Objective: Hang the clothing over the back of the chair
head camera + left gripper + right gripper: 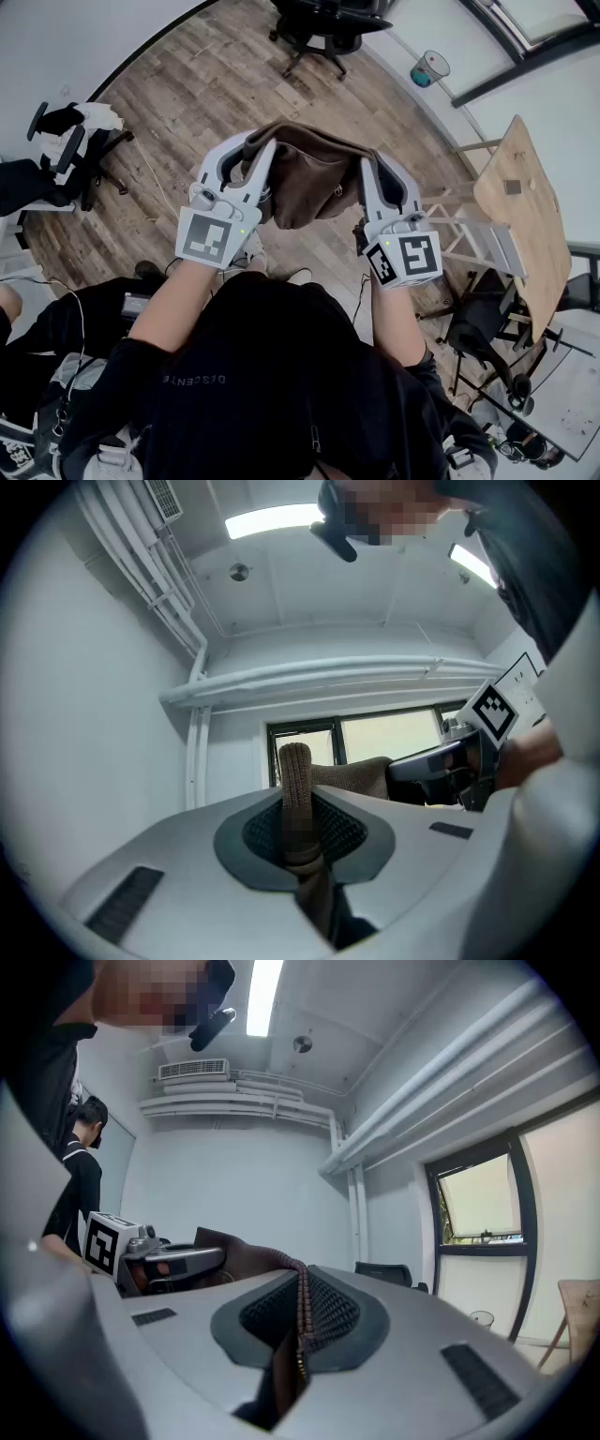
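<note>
Clothing: brown garment, bunched and sagging, with a ribbed knit band and a zip along one edge. Held at centre of the head view, above the wood floor.
Left gripper: jaws pinching the ribbed band.
Right gripper: jaws pinching the zip edge.

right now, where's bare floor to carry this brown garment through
Open wood-plank floor lies ahead of the brown fabric garment, bordered by the black office chair and the cloth-draped black chair. Crowded on the right, around the light wooden table.
</note>
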Available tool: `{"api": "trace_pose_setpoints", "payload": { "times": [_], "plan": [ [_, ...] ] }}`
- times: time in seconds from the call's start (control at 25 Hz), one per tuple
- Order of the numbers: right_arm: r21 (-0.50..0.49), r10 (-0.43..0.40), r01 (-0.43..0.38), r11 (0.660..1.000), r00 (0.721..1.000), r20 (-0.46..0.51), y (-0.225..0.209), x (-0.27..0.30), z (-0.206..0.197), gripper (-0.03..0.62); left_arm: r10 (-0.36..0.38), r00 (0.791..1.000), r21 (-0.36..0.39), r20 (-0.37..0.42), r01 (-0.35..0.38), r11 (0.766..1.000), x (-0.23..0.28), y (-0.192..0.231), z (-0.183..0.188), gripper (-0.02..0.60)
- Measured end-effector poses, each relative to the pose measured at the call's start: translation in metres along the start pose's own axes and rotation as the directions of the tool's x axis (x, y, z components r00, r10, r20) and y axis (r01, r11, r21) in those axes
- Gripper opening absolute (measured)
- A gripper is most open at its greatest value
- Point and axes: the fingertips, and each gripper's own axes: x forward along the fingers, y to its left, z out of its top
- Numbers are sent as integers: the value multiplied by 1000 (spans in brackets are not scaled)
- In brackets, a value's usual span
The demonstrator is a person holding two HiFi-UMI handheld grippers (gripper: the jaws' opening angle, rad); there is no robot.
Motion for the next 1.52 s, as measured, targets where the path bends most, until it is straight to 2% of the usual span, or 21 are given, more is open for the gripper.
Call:
{"api": "trace_pose_setpoints", "payload": {
  "times": [0.44, 0.72, 0.92, 1.52],
  "plan": [
    [-6, 40, -40, 999, 999, -9, 13, -75, -4, 35, 20, 1000, -24, -8, -20, 1000, -41, -67, 14, 48],
    [-8, 68, -68, 998, 998, -14, 19, -94, -1, 37, 31, 1000, -17, 3, -31, 999, -55, -81, 22, 48],
    [1, 79, -79, 997, 997, -27, 16, -85, -1, 37, 43, 999, -17, -9, -44, 999, -50, -75, 20, 48],
    [17, 52, -51, 999, 997, -48, -2, -13, -4, 37, -16, 1000, -38, -1, 16, 999, -3, -13, 7, 48]
  ]
}}
